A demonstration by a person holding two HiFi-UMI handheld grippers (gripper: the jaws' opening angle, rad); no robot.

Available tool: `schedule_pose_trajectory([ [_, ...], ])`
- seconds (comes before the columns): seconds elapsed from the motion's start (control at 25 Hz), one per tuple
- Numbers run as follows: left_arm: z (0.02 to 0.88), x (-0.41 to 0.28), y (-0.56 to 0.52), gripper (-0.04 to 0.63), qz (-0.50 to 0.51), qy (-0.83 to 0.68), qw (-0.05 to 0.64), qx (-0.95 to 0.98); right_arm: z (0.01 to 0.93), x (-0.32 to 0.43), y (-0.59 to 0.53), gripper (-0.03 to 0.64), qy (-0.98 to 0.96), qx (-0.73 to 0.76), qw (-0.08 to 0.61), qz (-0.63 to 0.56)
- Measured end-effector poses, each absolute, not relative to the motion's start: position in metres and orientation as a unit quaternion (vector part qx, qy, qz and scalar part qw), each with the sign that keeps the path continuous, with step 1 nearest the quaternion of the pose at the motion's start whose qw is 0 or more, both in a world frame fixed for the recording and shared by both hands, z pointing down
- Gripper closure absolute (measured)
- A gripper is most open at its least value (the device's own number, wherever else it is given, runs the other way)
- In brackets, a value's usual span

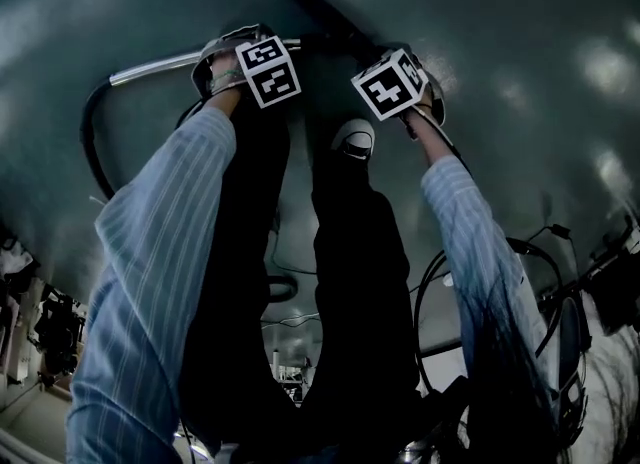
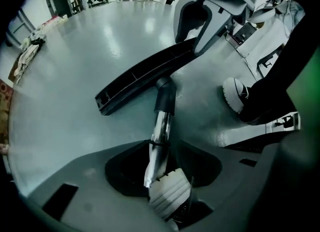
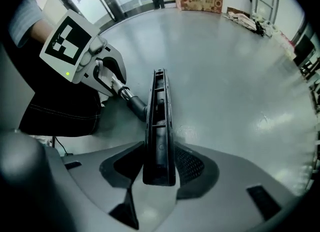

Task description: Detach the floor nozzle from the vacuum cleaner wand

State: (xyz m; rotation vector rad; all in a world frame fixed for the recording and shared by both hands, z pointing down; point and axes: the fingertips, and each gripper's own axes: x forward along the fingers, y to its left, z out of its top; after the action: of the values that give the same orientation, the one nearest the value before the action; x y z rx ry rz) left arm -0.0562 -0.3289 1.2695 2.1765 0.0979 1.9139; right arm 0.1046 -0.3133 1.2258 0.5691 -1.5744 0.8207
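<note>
Two pale striped sleeves, the left (image 1: 160, 242) and the right (image 1: 470, 232), reach down past one pair of black trousers (image 1: 350, 272). Each ends in a pair of tongs topped by a marker cube, two cubes in all (left (image 1: 268, 70), right (image 1: 390, 82)). Both pairs point steeply down at the grey floor (image 2: 75, 76).

The left tongs (image 2: 162, 168) stand spread wide, with the single chrome wand (image 2: 161, 128) running up between them. The wand lies nearer one ribbed pad (image 2: 170, 196) than the other jaw, and nothing squeezes it.

The right tongs (image 3: 159, 163) pinch the near end of the one floor nozzle (image 3: 159, 121), a pad against each long side. The nozzle is a long black bar lying on the floor with its ribbed channel turned up towards that camera.

The nozzle is still joined to the wand through one black collar (image 2: 165, 96), which meets it part-way along its length (not at an end). The two tongs are near each other on either side of that joint.

One black hose (image 1: 88, 142) curves away from the wand's far end. One white-toed shoe (image 1: 354, 138) is planted just beside the wand, between the two arms.
</note>
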Motion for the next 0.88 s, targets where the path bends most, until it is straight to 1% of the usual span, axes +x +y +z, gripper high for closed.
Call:
schedule_pose_trajectory([
  [0.08,1.266,-0.052,-0.332,0.439,0.662,0.03,0.115,0.74,1.22,0.11,-0.316,0.428,-0.678,0.248,0.597,0.35],
  [0.16,1.264,-0.049,-0.335,0.471,0.666,0.023,0.118,0.737,1.216,0.114,-0.315,0.431,-0.676,0.247,0.601,0.348],
  [0.24,1.265,-0.051,-0.337,0.474,0.668,0.021,0.126,0.733,1.217,0.112,-0.317,0.434,-0.676,0.245,0.604,0.345],
  [0.32,1.264,-0.048,-0.338,0.476,0.669,0.022,0.128,0.732,1.215,0.117,-0.319,0.456,-0.679,0.248,0.602,0.341],
  [0.44,1.259,-0.04,-0.338,0.478,0.671,0.027,0.122,0.731,1.209,0.134,-0.323,0.459,-0.674,0.26,0.614,0.319],
  [0.56,1.255,-0.037,-0.338,0.479,0.672,0.027,0.126,0.729,1.206,0.172,-0.323,0.46,-0.646,0.272,0.652,0.288],
  [0.72,1.257,-0.025,-0.335,0.479,0.675,0.03,0.132,0.726,1.202,0.236,-0.311,0.46,-0.617,0.293,0.651,0.331],
  [0.88,1.252,-0.005,-0.332,0.477,0.676,0.029,0.149,0.721,1.193,0.308,-0.297,0.46,-0.578,0.309,0.679,0.33],
])
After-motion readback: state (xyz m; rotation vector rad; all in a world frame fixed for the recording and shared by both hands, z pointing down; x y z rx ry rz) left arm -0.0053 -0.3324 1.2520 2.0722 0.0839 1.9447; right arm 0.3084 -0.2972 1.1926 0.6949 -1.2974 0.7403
